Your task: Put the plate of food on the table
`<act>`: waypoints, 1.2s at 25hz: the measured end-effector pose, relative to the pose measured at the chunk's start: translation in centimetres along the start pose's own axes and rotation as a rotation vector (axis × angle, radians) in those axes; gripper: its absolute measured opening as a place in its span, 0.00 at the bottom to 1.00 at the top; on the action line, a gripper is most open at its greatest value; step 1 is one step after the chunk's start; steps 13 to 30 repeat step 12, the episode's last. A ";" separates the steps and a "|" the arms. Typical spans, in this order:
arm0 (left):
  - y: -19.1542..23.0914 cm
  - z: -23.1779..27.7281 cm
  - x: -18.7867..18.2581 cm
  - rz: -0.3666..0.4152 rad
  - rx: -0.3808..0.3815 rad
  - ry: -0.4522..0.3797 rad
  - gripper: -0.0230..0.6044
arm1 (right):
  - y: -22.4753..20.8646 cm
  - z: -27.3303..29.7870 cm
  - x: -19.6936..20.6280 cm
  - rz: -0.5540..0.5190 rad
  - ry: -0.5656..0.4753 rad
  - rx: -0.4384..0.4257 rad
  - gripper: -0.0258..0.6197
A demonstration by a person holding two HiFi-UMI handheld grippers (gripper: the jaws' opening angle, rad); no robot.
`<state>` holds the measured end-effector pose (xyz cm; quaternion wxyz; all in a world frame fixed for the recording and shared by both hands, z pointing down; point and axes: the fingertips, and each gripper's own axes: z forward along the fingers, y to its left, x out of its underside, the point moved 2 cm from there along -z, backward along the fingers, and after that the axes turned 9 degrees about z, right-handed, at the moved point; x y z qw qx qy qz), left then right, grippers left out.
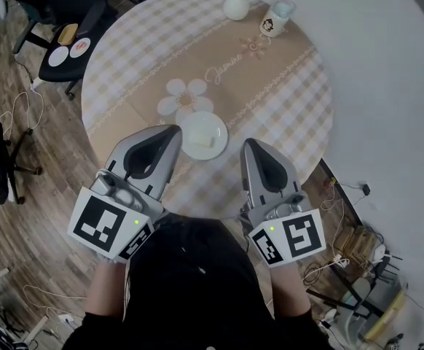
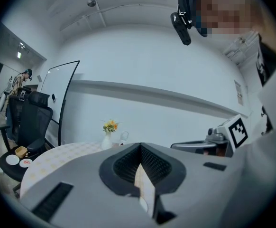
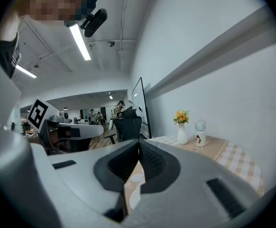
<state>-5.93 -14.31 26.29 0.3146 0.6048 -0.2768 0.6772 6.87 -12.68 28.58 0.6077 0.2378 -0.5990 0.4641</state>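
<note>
Plate (image 1: pixel 214 150) sits just inside table (image 1: pixel 270 108) near edge, between clenched, empty left tongs (image 1: pixel 173 130) and right tongs (image 1: pixel 248 144).

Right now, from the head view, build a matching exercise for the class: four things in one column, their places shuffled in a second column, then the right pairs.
Things:
1. plate of food
2. flower vase
3. white cup
4. black chair

Places:
A. on the floor, left of the table
B. at the table's near edge
C. at the table's far edge, holding orange flowers
D. just right of the vase

Pairs: 1-B, 2-C, 3-D, 4-A
</note>
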 end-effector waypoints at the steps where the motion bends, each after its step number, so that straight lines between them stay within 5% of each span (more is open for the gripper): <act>1: 0.0 0.0 0.1 -0.003 0.003 0.002 0.04 | 0.1 0.0 0.1 0.000 0.003 -0.003 0.04; 30: 0.0 0.0 0.4 -0.015 0.011 0.015 0.04 | 1.0 0.4 0.0 -0.011 0.018 -0.029 0.04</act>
